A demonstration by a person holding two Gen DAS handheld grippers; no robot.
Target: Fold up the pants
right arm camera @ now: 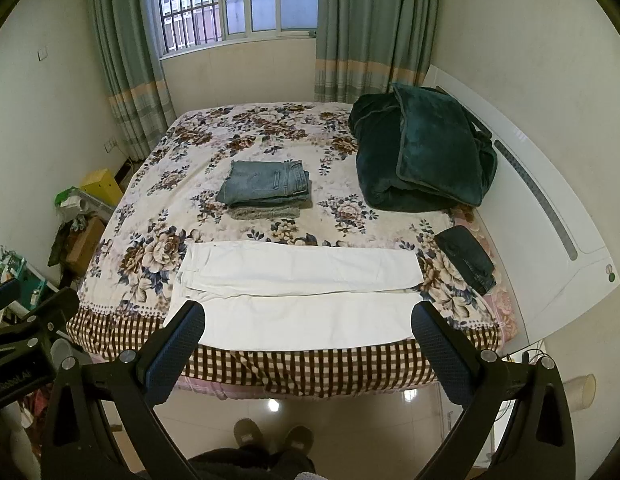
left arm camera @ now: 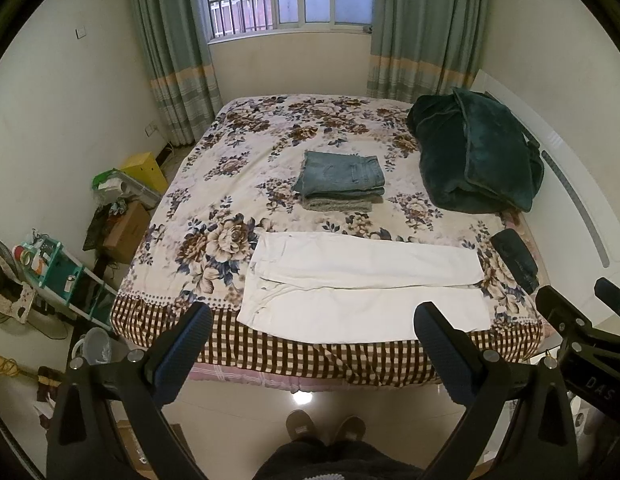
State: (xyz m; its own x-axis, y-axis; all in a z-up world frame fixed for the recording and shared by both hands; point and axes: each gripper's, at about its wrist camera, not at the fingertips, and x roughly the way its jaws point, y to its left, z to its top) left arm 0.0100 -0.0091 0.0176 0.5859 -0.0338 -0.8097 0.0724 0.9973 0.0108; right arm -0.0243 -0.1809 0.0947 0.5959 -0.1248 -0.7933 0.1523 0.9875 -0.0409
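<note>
Left gripper (left arm camera: 313, 320) hung over the floor short of the bed's near edge, jaws spread wide, holding nothing; right gripper (right arm camera: 308, 318) the same, w/ "DAS" readable on its body in the left wrist view. White pants (left arm camera: 362, 286) lay flat on the floral bedspread (left arm camera: 213, 184) at the near edge, long axis left-right, waist at left, legs pointing right, both legs side by side. Farther back, mid-bed: folded jeans (left arm camera: 340, 172) stacked on a grey folded item (left arm camera: 337, 205). Far right: dark green blanket (left arm camera: 478, 156); small dark garment (left arm camera: 514, 260) near right.
</note>
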